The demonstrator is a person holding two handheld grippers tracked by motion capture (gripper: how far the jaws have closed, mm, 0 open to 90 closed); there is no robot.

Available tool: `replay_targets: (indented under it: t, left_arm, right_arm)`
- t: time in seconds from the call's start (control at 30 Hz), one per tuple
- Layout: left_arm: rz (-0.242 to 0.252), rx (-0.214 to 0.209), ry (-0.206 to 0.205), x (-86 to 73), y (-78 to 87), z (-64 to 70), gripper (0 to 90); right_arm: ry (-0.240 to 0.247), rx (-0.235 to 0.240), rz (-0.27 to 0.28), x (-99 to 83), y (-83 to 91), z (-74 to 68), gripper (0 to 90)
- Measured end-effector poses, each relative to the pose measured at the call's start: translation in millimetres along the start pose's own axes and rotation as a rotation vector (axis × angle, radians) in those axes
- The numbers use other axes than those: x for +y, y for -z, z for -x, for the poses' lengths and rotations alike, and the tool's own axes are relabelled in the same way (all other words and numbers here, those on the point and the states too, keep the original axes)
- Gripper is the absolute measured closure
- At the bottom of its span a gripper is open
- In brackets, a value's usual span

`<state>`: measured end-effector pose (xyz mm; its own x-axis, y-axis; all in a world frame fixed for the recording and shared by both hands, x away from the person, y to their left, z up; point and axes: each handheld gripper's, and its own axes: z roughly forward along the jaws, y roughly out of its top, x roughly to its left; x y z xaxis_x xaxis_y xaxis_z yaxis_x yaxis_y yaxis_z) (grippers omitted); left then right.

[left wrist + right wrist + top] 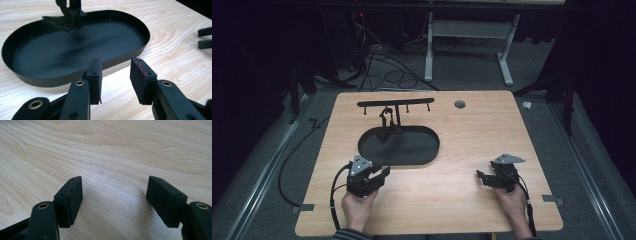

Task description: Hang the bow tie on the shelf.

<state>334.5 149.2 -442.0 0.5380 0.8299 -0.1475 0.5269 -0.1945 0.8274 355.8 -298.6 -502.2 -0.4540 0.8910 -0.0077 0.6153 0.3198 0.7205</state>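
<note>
A black oval tray (412,150) lies in the middle of the wooden table (472,135). From its far end rises a thin black post with a crossbar of small hooks (396,103). A small dark item (385,116) hangs near the post; what it is I cannot tell. At the post's foot a dark folded piece (62,21) rests in the tray (75,50). My left gripper (383,172) is open just short of the tray's near rim, nothing between its pads (95,72). My right gripper (480,176) is open over bare wood at the front right, apart from everything.
A round grey grommet (460,104) sits in the table near its far edge. The right gripper's two jaw tips (205,37) show at the far right of the left gripper view. Beyond the table are a white table frame (467,45) and floor cables (387,70).
</note>
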Motion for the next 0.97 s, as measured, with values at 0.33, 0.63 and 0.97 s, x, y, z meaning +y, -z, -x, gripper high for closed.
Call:
replay_targets:
  t: [0.33,0.63,0.97]
  left_arm:
    - [-0.04,-0.005,0.017,-15.3,-12.6,0.2,62.1]
    - [-0.118,0.061,0.006,-40.1,-37.8,-2.7,58.1]
    - [-0.126,0.129,-0.066,-48.0,-47.4,6.8,47.9]
  right_arm:
    - [0.0,0.0,0.0,0.0,0.0,0.0,31.0]
    - [0.0,0.0,0.0,0.0,0.0,0.0,31.0]
    - [0.001,0.0,0.0,0.0,0.0,-0.1,30.9]
